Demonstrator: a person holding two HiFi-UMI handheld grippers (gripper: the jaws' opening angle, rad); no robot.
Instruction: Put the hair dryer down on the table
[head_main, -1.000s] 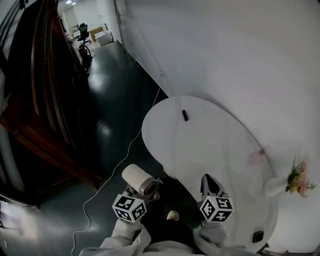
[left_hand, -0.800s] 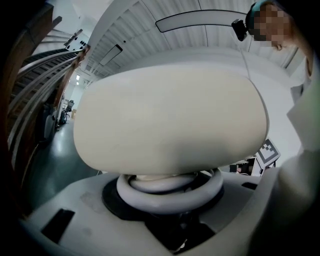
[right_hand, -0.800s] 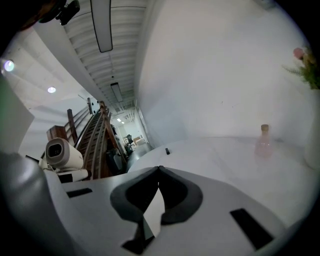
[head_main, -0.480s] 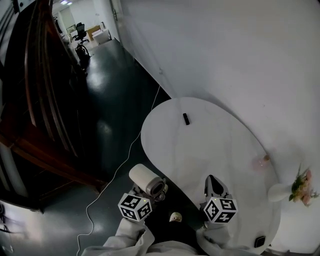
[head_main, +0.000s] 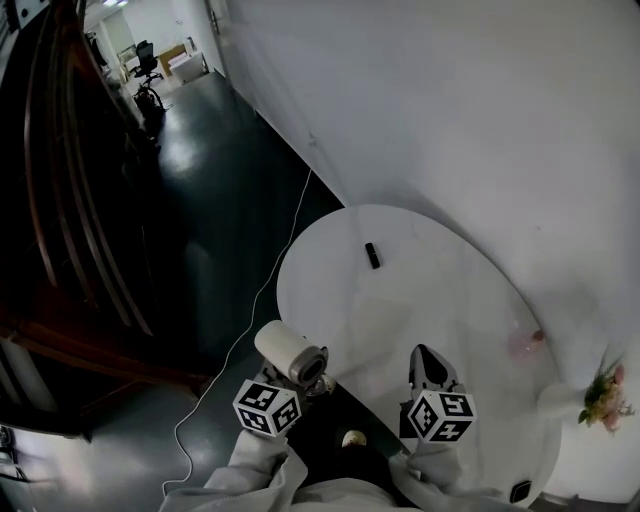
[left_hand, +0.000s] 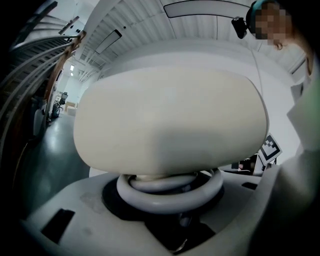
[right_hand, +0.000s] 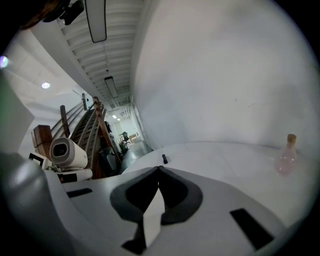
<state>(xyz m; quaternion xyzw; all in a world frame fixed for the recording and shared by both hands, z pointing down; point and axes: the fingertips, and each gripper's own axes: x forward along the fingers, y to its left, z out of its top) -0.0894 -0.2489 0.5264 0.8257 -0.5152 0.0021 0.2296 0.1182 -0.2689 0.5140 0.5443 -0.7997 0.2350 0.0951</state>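
Observation:
A cream hair dryer (head_main: 287, 349) with a grey nozzle end sits in my left gripper (head_main: 303, 383), just off the near-left edge of the white oval table (head_main: 440, 290) and above the dark floor. In the left gripper view its barrel (left_hand: 170, 125) fills the picture. The jaws of the left gripper (left_hand: 170, 215) are shut on its stem under a grey ring (left_hand: 170, 192). My right gripper (head_main: 425, 353) hovers over the table's near edge. The right gripper (right_hand: 159, 168) is shut with its tips touching and nothing between them. The right gripper view shows the hair dryer (right_hand: 68, 153) to the left.
On the table lie a small black object (head_main: 372, 255), a pink bottle (head_main: 521, 344) near the wall, a vase of flowers (head_main: 598, 394) at the right and a dark item (head_main: 518, 491) at the near right. A white cable (head_main: 252, 318) runs over the floor. A wooden staircase (head_main: 70, 250) stands left.
Both grippers have moved forward toward the table, the left one carrying the hair dryer up to the table's edge. The jaws look the same.

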